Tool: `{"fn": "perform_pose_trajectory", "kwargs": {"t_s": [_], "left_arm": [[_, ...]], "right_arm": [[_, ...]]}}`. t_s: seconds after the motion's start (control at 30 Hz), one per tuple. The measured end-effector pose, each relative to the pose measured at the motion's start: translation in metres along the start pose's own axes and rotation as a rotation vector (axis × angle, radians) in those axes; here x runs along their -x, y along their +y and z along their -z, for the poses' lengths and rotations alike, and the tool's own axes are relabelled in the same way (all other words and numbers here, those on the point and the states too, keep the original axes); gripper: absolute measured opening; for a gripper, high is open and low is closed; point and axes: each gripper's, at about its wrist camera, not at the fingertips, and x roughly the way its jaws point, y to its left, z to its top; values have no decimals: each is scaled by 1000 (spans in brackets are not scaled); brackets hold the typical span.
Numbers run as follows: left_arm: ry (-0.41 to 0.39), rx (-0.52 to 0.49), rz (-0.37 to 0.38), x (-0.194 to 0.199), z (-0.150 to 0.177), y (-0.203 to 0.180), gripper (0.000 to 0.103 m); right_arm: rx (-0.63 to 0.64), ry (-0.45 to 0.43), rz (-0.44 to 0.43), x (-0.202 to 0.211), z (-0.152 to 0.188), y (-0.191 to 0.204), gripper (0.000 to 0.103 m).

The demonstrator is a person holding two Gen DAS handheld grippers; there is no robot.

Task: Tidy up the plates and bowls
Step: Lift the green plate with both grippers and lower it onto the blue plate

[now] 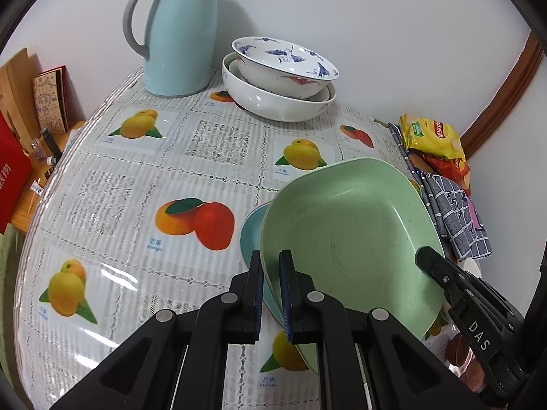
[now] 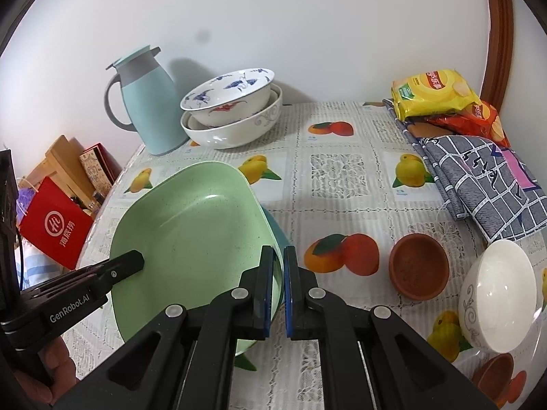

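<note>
I read "DAS" on my right gripper, "GenRobot.AI" on my left gripper, and "mango" under the fruit pictures on the tablecloth

Both views are bright and evenly lit, sharp at centre. The jug throws a soft shadow on the wall toward three o'clock; glare streaks the glossy tablecloth. Fisheye bending and dark corners ring every edge.
</note>
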Motion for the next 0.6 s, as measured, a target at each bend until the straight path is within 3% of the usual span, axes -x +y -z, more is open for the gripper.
{"fn": "perform_pose_trajectory", "kwargs": {"t_s": [0.6], "left_arm": [[31, -26, -45, -48, -4, 5, 11]], "right_arm": [[30, 74, 29, -58, 1, -4, 7]]}}
